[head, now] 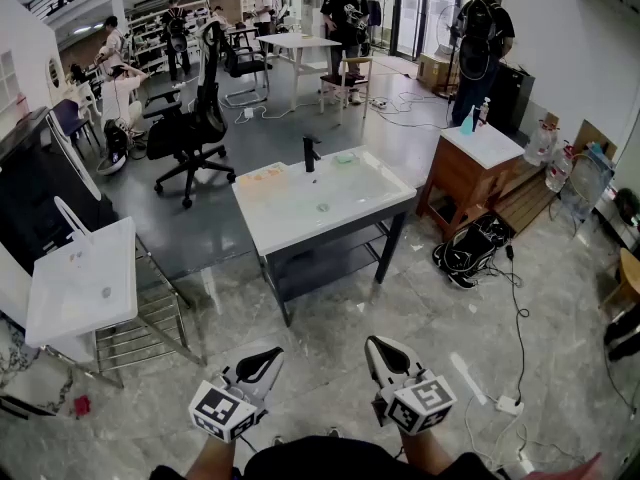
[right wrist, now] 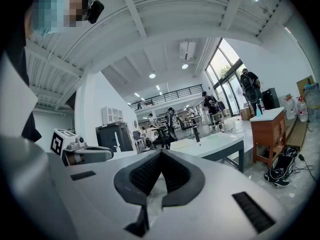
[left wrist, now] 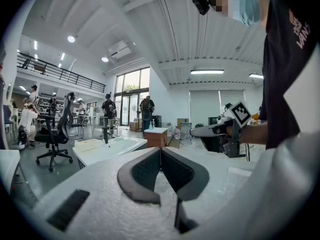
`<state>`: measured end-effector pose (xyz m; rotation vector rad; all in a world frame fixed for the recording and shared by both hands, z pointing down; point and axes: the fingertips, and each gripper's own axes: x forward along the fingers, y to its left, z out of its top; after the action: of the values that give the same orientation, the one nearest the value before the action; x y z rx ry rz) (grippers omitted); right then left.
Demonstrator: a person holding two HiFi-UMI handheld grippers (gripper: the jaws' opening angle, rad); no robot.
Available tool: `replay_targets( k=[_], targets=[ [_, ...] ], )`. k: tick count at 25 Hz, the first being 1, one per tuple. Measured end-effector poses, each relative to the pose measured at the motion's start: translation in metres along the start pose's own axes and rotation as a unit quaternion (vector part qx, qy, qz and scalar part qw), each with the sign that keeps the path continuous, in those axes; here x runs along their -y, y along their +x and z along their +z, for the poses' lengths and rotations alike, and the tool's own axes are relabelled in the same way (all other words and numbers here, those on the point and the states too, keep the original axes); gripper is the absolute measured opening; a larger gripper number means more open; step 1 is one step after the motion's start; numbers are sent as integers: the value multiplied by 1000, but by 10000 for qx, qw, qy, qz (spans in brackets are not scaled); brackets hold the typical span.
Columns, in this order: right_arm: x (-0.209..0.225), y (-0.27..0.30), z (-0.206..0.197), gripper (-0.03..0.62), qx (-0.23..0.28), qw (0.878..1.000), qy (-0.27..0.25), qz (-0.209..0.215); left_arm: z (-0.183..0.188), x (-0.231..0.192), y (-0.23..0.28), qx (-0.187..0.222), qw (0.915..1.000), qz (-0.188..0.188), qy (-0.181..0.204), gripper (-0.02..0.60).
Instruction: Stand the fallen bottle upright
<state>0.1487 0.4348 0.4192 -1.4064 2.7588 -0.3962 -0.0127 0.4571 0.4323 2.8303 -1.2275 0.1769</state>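
- The left gripper [head: 258, 366] is at the near edge of the scene, held out almost level. Its jaws are closed tip to tip with nothing between them.
- The right gripper [head: 385, 358] is just beside it to the right, also nearly level. Its jaws are pressed together and empty.
- Both grippers hang over the marble floor [head: 330, 348], well apart from the white sink surface [head: 290, 230] on its dark frame, which stands farther out at the centre.
- A black tap [head: 311, 153] rises from the far edge of that surface. To the tap's right lies a small pale-green bottle [head: 345, 156], low and flat on the far rim, though it is too small to make out in detail.
- At the far right is a wooden cabinet [head: 462, 180] with a teal bottle [head: 470, 120] standing upright on its white top.
- On the left are a second white basin [head: 70, 298] and, farther off, a black office chair [head: 195, 128].
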Motion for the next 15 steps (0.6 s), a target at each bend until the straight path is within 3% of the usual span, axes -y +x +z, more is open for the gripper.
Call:
replay_targets(
  k=[9,11,15],
  targets=[
    [30,-6,-6,4,-10,9994,-3,342,-9,11,19,-42,9990,389,-206,25],
    [35,-1,-9,102,-50,9992,124,370,-15,10,19,-101,9982,483,-344,26],
    [44,12,-15,109,-153,9989,245,379,-18,-4,23,-111,9965,647,-511,34]
  ],
)
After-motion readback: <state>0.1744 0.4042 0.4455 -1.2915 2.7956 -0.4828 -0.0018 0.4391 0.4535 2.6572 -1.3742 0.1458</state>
